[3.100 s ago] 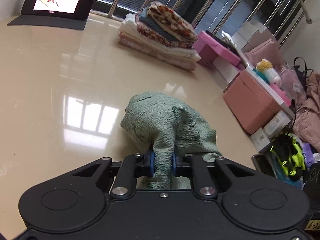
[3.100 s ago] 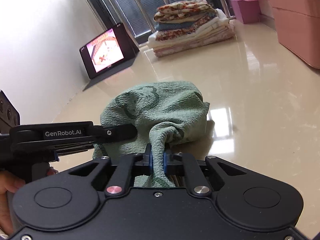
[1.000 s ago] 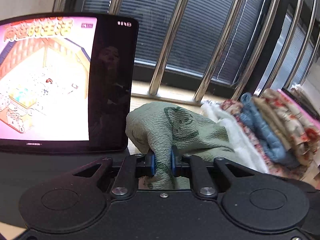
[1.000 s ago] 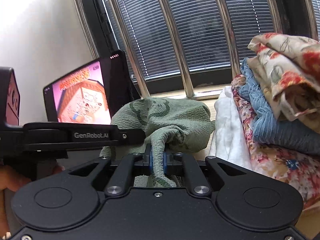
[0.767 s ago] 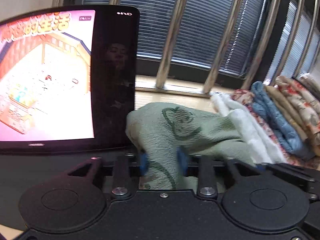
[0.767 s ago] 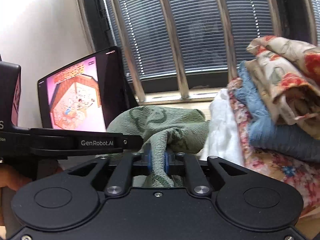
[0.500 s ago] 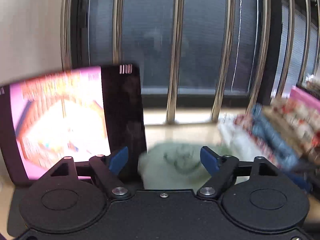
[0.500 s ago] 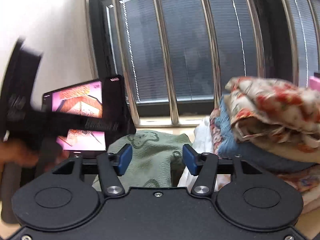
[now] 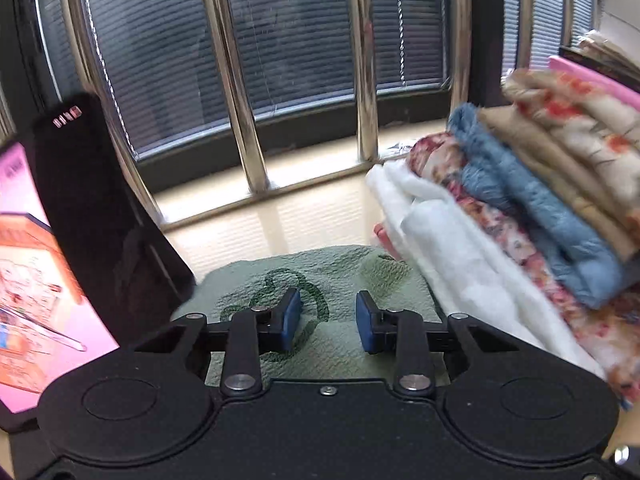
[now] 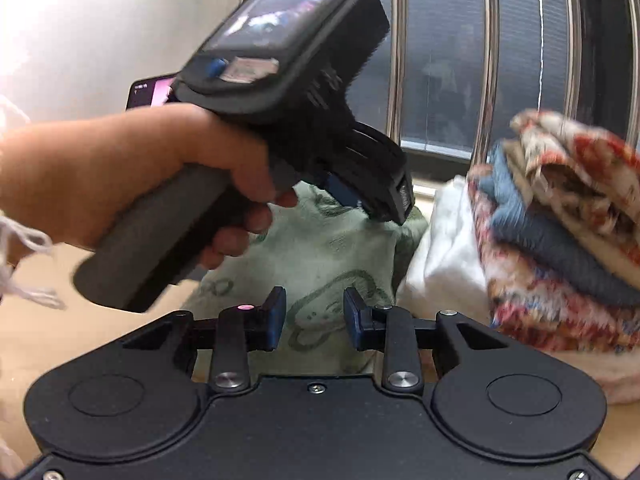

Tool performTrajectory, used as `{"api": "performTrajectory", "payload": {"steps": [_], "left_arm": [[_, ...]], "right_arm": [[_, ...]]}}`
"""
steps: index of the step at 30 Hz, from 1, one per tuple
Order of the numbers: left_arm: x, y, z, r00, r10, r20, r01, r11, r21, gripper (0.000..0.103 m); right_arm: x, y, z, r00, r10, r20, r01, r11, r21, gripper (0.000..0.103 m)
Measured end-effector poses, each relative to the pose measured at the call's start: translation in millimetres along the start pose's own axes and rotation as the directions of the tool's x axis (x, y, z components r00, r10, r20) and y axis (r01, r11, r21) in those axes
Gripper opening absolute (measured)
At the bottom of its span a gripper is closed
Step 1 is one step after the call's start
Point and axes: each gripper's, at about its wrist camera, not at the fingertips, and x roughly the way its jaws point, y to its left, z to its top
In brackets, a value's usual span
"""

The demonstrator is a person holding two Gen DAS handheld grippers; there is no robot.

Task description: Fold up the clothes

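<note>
Pink-lit tablet (image 9: 36,264) leans at nine o'clock in the left wrist view, its dark bezel just beside the folded green garment (image 9: 320,276). That garment lies flat on the cream tabletop (image 9: 320,212), between the tablet and the stack of folded clothes (image 9: 520,216) at three o'clock, its right edge touching the white bottom layers of the stack.

Left gripper (image 9: 327,322) hovers over the near edge of the green cloth with its blue pads parted wide and nothing between them. In the right wrist view a hand (image 10: 132,176) at nine o'clock grips that tool's handle, tilted nose-down over the cloth. Right gripper (image 10: 314,318) at six o'clock also stands wide apart and empty, the printed green fabric showing through the gap.

Judging by how it lies, the green piece is folded and parked beside the stack, not on top of it; whether it is meant to stay there I cannot tell.

Risks from here, as I read them: a pad dragging across the loose top layer on the way out could pull the fold open; the tilted left tool sits near the leaning tablet and could knock it; a nudge rightward could shove the cloth into the stack and skew its lower layers.
</note>
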Motion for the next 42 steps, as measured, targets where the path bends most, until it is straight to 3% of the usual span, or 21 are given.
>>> {"api": "performTrajectory", "payload": {"steps": [4,10,14,17,22,29,37,39,41,42], "left_arm": [[6.9,-1.6,-0.8,1.0,-0.015,-0.003,0.015,1.0,-0.018,0.031],[8.9,-16.7,-1.8,1.0,0.029,0.008,-0.029,0.999,0.022,0.033],[-10.2,-19.3,1.8,0.997,0.04,0.073,-0.044,0.998,0.052,0.05],[-28.0,-18.7,0.0,0.993,0.034,0.11,-0.043,0.996,0.081,0.052],[-42.7,-18.8,-9.2,0.996,0.004,0.089,-0.015,0.993,0.116,0.051],[-11.9,-29.2,-19.1,0.998,0.055,0.0,-0.055,0.989,0.135,0.05],[-19.9,-23.2,-17.7,0.998,0.057,0.017,-0.058,0.994,0.093,0.053],[-35.3,-21.0,-19.1,0.997,0.071,0.042,-0.074,0.994,0.081,0.077],[-50.6,-18.9,-20.6,0.994,0.085,0.067,-0.09,0.994,0.068,0.094],[-58.3,-17.8,-21.3,0.993,0.092,0.079,-0.097,0.993,0.061,0.096]], "right_arm": [[8.2,-4.6,-3.7,0.998,0.011,-0.054,-0.009,0.999,0.033,0.034],[8.5,-3.6,-6.2,0.997,0.025,-0.07,-0.021,0.998,0.057,0.035],[2.3,-5.4,-6.7,0.998,0.04,-0.047,-0.036,0.995,0.088,0.037],[-2.9,-7.0,-6.5,0.999,0.046,-0.011,-0.045,0.993,0.11,0.038],[-7.7,-7.8,-5.9,0.999,0.022,0.035,-0.025,0.995,0.099,0.038],[-4.2,-13.5,-3.6,0.999,0.035,0.007,-0.036,0.992,0.118,0.044],[-1.8,-22.2,-1.5,0.999,0.034,-0.008,-0.032,0.989,0.145,0.047],[-3.2,-19.7,-1.9,1.0,0.03,-0.001,-0.029,0.99,0.138,0.052],[-6.9,-17.2,-4.1,1.0,0.026,0.006,-0.027,0.991,0.131,0.057],[-10.5,-15.6,-5.4,1.0,0.028,0.008,-0.029,0.992,0.126,0.06]]}}
